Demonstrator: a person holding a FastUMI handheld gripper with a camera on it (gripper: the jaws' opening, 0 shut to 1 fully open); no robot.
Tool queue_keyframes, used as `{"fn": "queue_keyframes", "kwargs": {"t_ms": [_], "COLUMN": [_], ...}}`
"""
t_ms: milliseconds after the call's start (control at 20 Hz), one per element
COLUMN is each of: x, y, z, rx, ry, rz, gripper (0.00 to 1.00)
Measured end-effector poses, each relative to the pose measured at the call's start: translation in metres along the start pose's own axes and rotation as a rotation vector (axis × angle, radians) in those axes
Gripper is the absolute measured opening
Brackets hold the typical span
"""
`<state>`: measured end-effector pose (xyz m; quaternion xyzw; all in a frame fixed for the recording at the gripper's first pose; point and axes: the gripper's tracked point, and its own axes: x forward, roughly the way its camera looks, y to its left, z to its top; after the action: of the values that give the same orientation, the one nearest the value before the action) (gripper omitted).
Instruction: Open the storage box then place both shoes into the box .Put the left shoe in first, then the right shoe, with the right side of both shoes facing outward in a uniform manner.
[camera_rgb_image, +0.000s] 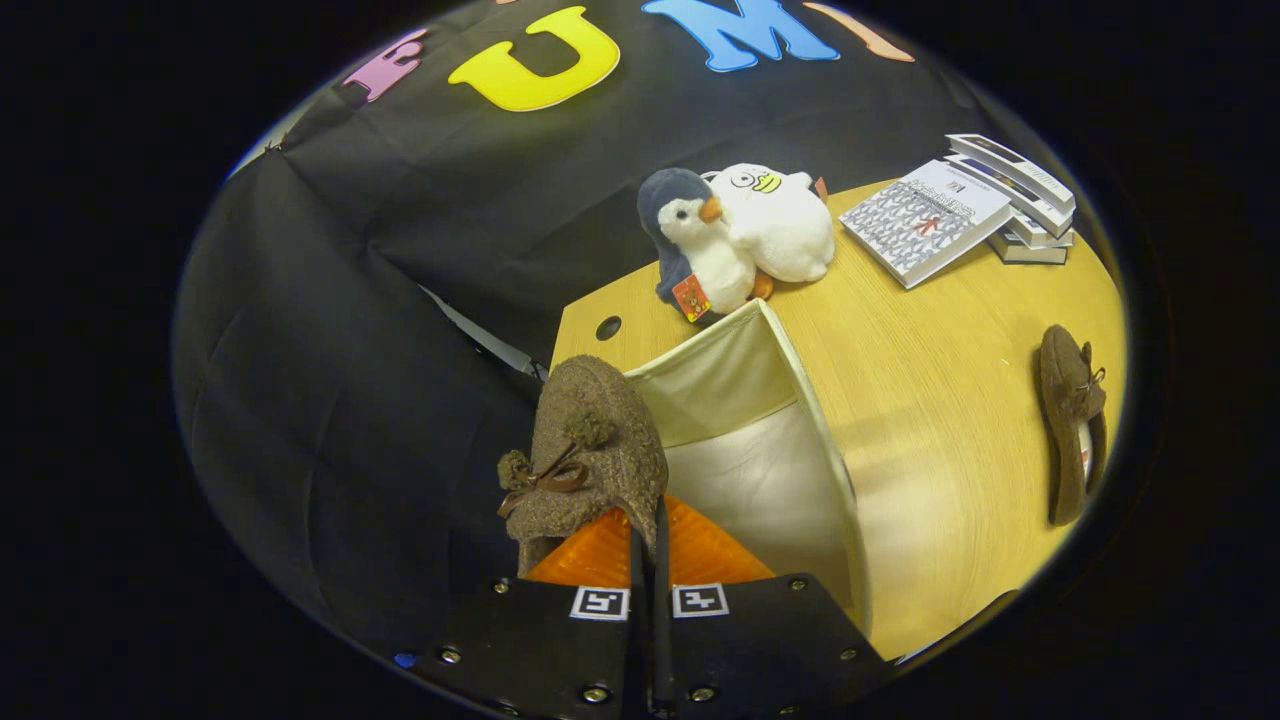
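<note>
- Shoe (590, 440): the brown slipper with a bow is pinched between the fingers of the gripper (648, 540), held above the open storage box (760, 450)
- Step: this looks like the first shoe going in; lowering it into the box comes next, with its side turned as asked
- Second shoe (1072, 435) lies well apart on the table (930, 400)
- Beyond the box: plush toys (735, 235), books (960, 210)

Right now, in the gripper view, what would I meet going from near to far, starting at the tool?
Tool, shut on the brown slipper → open storage box just beyond → penguin plush and white plush at the table's far edge → black cloth wall.
</note>
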<state>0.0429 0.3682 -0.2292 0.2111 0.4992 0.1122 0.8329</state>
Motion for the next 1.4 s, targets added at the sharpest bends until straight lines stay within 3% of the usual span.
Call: {"fn": "queue_keyframes", "kwargs": {"t_ms": [100, 200, 300, 400, 500, 800, 1200, 1400], "x": [0.003, 0.002, 0.002, -0.002, -0.016, -0.063, -0.124, -0.150], "y": [0.002, 0.012, 0.014, 0.014, 0.012, -0.014, -0.117, -0.179], "z": [-0.004, -0.007, -0.014, -0.014, -0.008, 0.029, 0.076, 0.092], "rx": [-0.006, -0.002, -0.031, -0.070, -0.114, -0.239, -0.278, -0.313], "ry": [0.014, 0.025, 0.043, 0.039, 0.022, -0.093, -0.221, -0.260], "rz": [0.001, 0.041, 0.045, 0.063, 0.058, 0.070, -0.032, -0.124], "gripper": [0.02, 0.08, 0.32, 0.37, 0.98, 0.98, 0.97, 0.97]}}
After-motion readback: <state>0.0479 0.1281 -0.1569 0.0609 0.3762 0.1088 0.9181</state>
